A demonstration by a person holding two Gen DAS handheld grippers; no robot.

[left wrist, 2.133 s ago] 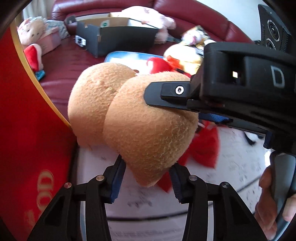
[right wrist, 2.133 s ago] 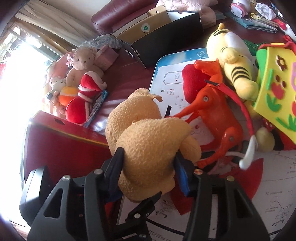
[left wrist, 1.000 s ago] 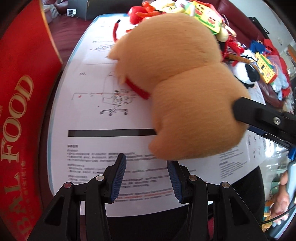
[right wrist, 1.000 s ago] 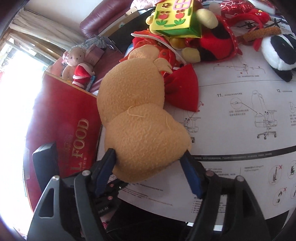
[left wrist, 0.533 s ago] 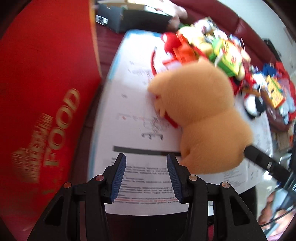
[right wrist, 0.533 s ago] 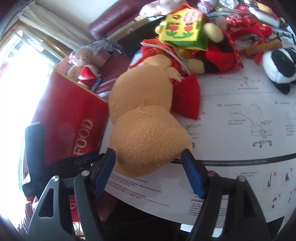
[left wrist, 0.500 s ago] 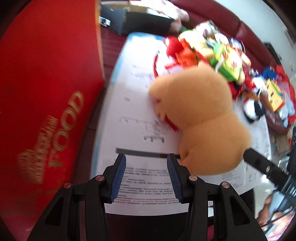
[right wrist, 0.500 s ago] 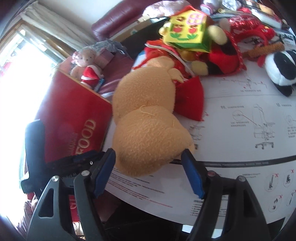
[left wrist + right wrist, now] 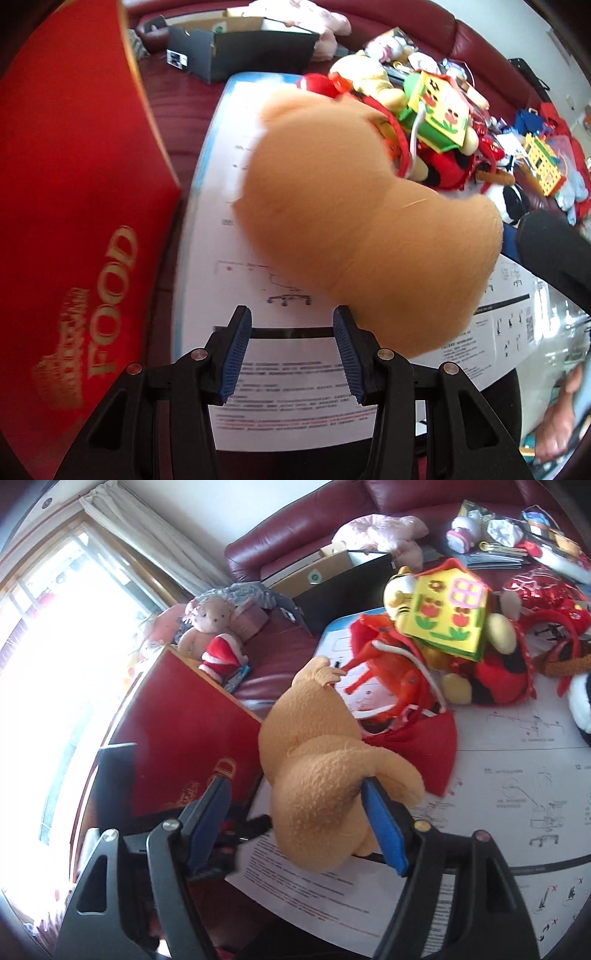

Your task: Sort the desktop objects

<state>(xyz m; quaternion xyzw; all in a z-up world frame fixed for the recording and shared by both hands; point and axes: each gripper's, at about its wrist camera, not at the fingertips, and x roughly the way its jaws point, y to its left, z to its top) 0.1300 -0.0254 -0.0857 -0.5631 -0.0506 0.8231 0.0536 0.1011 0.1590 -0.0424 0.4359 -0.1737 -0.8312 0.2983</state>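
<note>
Left-wrist view first: left gripper [image 9: 292, 345] has its blue-padded jaws spread apart with nothing between them, just the printed instruction sheet [image 9: 295, 384] showing through the gap. The tan plush toy [image 9: 362, 221] hangs over that sheet, blurry, just ahead and to the right of the right-hand pad. A big red box [image 9: 74, 206] with gold "FOOD" lettering stands along the left, close to the sheet's edge. Further back there's a heap of toys, including a yellow-green felt house [image 9: 439, 110], and behind that a dark open cardboard box [image 9: 255, 48] on the maroon sofa [image 9: 177, 133]. A hand [image 9: 561, 417] peeks in at the bottom right corner.

Right-wrist view: right gripper [image 9: 299, 819] sits with its jaws wide. The tan plush toy [image 9: 321, 771] is between them; the right pad presses into its lower end, while the left pad stands clear of it, so whether that counts as a proper grip I honestly can't tell. The plush's head end points toward an orange plastic toy [image 9: 384, 672] in the heap, with a red fabric bow [image 9: 417, 746] right beside its body. The red box [image 9: 177, 731] is to the left, with a small teddy bear [image 9: 207, 624] and a little Santa-hat plush [image 9: 221, 657] on the sofa behind it.
</note>
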